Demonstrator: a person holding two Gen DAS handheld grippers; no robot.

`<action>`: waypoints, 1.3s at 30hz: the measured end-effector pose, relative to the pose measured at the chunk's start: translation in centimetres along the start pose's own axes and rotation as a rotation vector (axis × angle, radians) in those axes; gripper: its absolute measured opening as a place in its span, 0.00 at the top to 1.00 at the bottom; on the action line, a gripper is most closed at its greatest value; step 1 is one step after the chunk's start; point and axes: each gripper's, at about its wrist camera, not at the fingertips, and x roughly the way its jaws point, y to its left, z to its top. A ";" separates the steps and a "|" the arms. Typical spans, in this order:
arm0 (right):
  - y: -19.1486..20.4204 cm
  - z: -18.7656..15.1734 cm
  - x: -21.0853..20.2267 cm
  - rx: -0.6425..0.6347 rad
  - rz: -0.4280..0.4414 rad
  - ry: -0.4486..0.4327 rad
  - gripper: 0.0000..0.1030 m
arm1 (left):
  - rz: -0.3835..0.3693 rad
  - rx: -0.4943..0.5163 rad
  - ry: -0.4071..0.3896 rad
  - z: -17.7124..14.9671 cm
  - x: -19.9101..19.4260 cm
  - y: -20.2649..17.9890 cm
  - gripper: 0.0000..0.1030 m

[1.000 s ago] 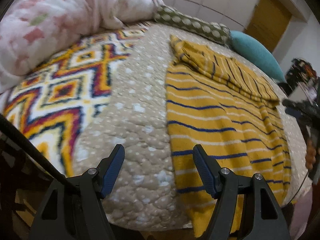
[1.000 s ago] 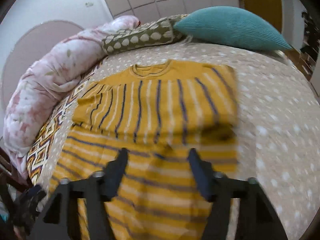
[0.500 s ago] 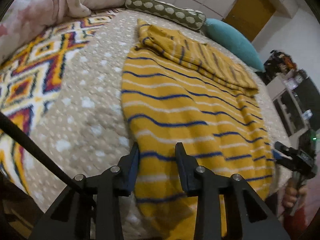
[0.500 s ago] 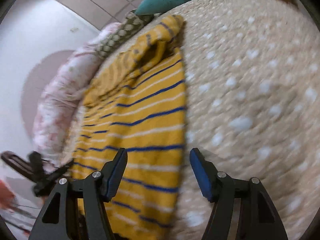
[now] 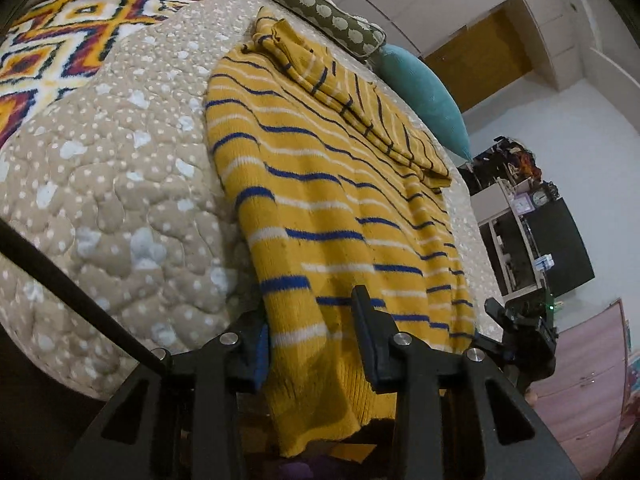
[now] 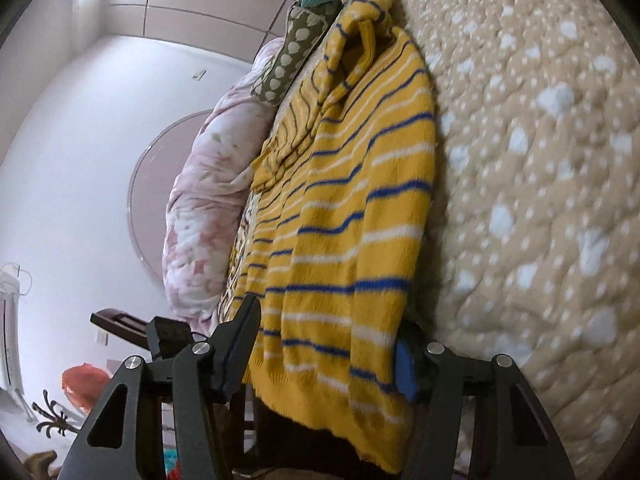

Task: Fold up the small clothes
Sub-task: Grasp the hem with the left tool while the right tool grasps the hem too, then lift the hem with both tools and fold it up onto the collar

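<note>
A yellow knit sweater (image 5: 332,200) with blue and white stripes lies on the bed, its top part folded down, its hem hanging over the bed's near edge. My left gripper (image 5: 312,340) is open, its fingers straddling the hem's left corner. In the right wrist view the sweater (image 6: 352,216) fills the middle, and my right gripper (image 6: 324,348) is open with its fingers on either side of the hem's right corner. Each gripper shows in the other's view: the right one (image 5: 520,320) and the left one (image 6: 168,336).
The sweater rests on a beige quilted bedspread (image 5: 120,184). A patterned blanket (image 5: 48,48), a green dotted bolster (image 5: 320,16), a teal pillow (image 5: 424,92) and a pink duvet (image 6: 208,208) lie around it. Shelves and a dark screen (image 5: 560,248) stand beyond the bed.
Both grippers have dropped to the bed's near edge and moved onto the sweater's hem corners. The left jaws narrowed, then widened around the hem. The right jaws stayed open.
</note>
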 end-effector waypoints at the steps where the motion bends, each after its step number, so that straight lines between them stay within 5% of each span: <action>1: 0.1 -0.4 0.2 -0.004 0.000 0.010 0.38 | 0.009 0.006 -0.001 -0.2 0.2 -0.3 0.68; 9: 1.4 -3.1 1.4 -0.049 -0.067 0.030 0.38 | 0.060 0.008 -0.019 -0.4 0.3 -0.6 0.68; 12: 1.6 -3.8 1.5 -0.047 -0.093 0.020 0.42 | 0.105 -0.008 -0.012 0.0 0.1 -0.5 0.81; 17: 2.0 -4.6 1.7 -0.065 -0.174 0.016 0.66 | 0.130 -0.065 -0.023 0.4 -1.0 0.5 0.92; 19: 2.1 -4.2 1.8 -0.069 -0.234 0.018 0.86 | 0.187 -0.049 -0.037 0.8 -1.8 0.1 0.93; 21: 2.3 -3.8 1.6 -0.080 -0.247 0.022 0.90 | 0.226 -0.020 -0.065 1.2 -3.0 -0.7 0.93; 28: 5.9 -4.4 -1.0 -0.205 -0.225 0.035 0.92 | 0.254 0.104 -0.155 0.1 -8.5 -4.1 0.93; 35: 7.7 -8.3 -4.0 -0.309 -0.242 0.103 0.92 | 0.274 0.111 -0.109 -3.5 -9.5 -3.6 0.93; 39: 7.9 -7.5 -3.4 -0.307 -0.229 0.091 0.92 | 0.257 0.065 -0.091 -2.8 -8.5 -2.4 0.93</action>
